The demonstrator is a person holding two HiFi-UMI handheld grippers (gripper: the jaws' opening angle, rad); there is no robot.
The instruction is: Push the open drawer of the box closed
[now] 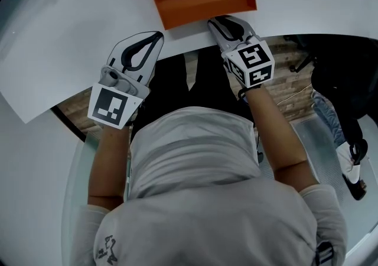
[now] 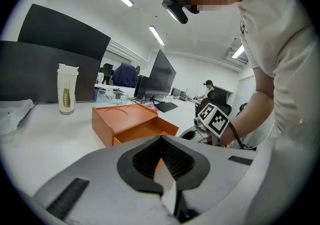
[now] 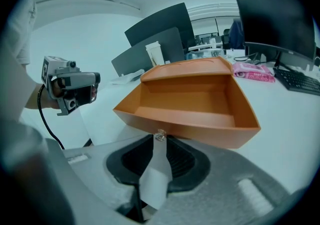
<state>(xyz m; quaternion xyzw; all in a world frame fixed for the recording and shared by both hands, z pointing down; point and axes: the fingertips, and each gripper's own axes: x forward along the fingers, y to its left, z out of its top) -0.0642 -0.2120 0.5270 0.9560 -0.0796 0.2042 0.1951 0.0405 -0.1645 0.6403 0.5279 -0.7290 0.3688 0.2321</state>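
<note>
Drawer (image 3: 190,101) open, R gripper (image 1: 216,23) jaws apart at knob (image 3: 160,135), L gripper (image 1: 155,38) jaws together, cup (image 2: 67,96) nearby

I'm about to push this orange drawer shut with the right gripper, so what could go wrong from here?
1. Nothing braces the box on the smooth white table, and the left gripper hangs apart from it, so a push may slide the whole box instead of closing the drawer.
2. The right gripper has its narrow tips at the drawer's small knob; they could slip off sideways.

Steep overhead view, two low close views (drawer (image 1: 207,2) shared)
</note>
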